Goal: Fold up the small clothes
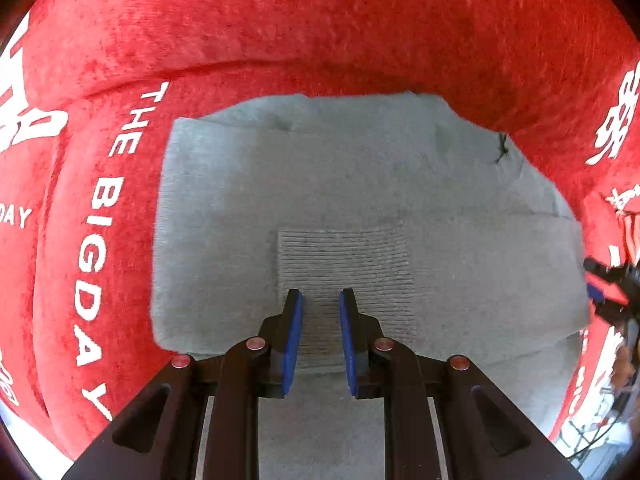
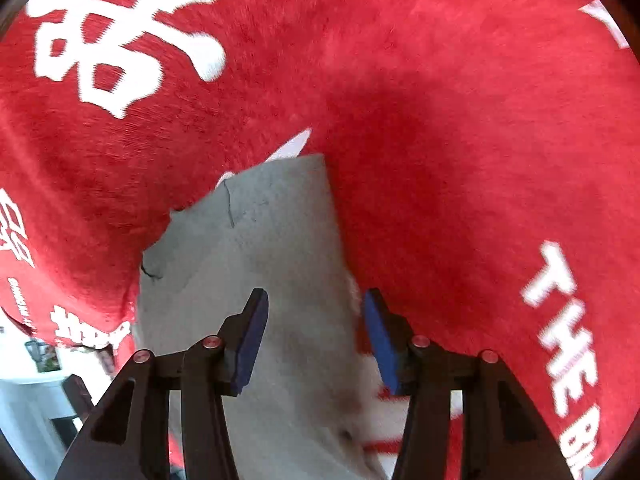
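Left wrist view showed the grey garment point(image 1: 340, 184) lying flat on the red cloth point(image 1: 320, 20), its ribbed patch facing up, and the left gripper point(image 1: 320, 304) hung over that patch with a narrow gap, holding nothing. The right gripper point(image 2: 316, 304) stood wide and empty astride the garment's side edge, probably placed to pinch it for a fold.
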`<state>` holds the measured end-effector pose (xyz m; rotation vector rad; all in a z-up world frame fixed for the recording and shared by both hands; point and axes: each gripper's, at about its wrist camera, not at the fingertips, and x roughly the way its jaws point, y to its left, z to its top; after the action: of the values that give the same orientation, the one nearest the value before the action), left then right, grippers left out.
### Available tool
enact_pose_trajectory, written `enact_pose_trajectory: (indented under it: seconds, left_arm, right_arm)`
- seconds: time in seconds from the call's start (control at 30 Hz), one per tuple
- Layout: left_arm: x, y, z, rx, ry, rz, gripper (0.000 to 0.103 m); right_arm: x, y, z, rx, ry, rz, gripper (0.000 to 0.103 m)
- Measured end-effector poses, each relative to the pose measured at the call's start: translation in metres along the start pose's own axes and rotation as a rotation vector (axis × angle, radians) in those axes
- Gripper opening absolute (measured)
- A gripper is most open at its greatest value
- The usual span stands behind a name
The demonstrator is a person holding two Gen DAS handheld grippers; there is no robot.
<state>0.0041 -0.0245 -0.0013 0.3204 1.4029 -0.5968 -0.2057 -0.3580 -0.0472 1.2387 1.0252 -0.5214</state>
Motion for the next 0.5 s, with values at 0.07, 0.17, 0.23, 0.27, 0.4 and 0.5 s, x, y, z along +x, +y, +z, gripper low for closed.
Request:
enact_pose_trajectory:
  seconds: [0.07,0.17,0.23,0.27,0.4,0.5]
  left_arm:
    - [0.000,-0.005,0.000,0.012,-0.012,0.023,0.020]
    - [0.001,-0.007,0.003,0.008,-0.016,0.031,0.020]
    - [0.003,-0.009,0.005,0.012,-0.021,0.037,0.020]
    - [0.004,-0.011,0.006,0.019,-0.025,0.045,0.020]
    - [0.006,-0.020,0.010,0.052,-0.032,0.082,0.020]
    - [0.007,-0.024,0.014,0.058,-0.030,0.095,0.020]
  right_arm:
    - [-0.003,0.012,0.003,-0.058,0.020,-0.004,0.008]
    - [-0.018,0.038,-0.001,-0.242,-0.035,-0.088,0.008]
    - [-0.015,0.033,0.001,-0.262,-0.026,-0.135,0.008]
    - [-0.010,0.028,0.002,-0.250,-0.014,-0.153,0.008]
    - [-0.006,0.011,0.003,-0.184,-0.038,-0.162,0.009]
    - [-0.016,0.006,0.000,-0.141,-0.049,-0.197,0.010]
